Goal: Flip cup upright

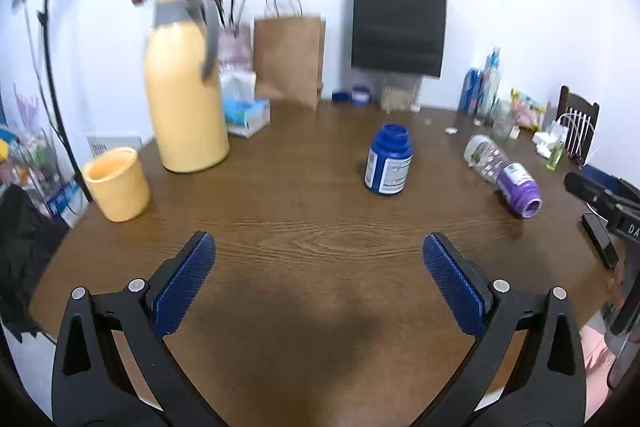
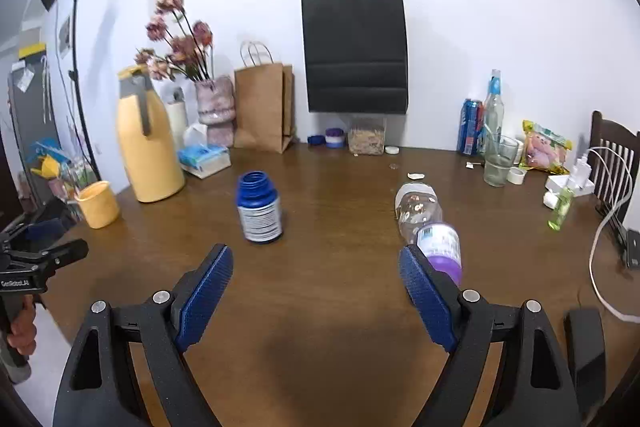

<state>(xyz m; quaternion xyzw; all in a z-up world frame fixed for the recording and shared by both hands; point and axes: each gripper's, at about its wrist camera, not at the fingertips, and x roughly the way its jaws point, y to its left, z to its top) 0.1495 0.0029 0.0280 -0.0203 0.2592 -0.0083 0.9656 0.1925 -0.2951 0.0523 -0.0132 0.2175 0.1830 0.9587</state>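
Lettering on the blue jar [image 1: 388, 163] and purple-capped bottle [image 1: 505, 175] is too blurred to read, the yellow cup [image 1: 117, 183] stands mouth-up near the worktop's [image 1: 312, 227] left edge, and both left gripper [image 1: 319, 258] and right gripper [image 2: 316, 273] hang spread over bare wood.

White wall [image 2: 480, 7], brown wooden table [image 2: 340, 287]

two low wrist views facing the wall, sharing the table [image 1: 320, 187]
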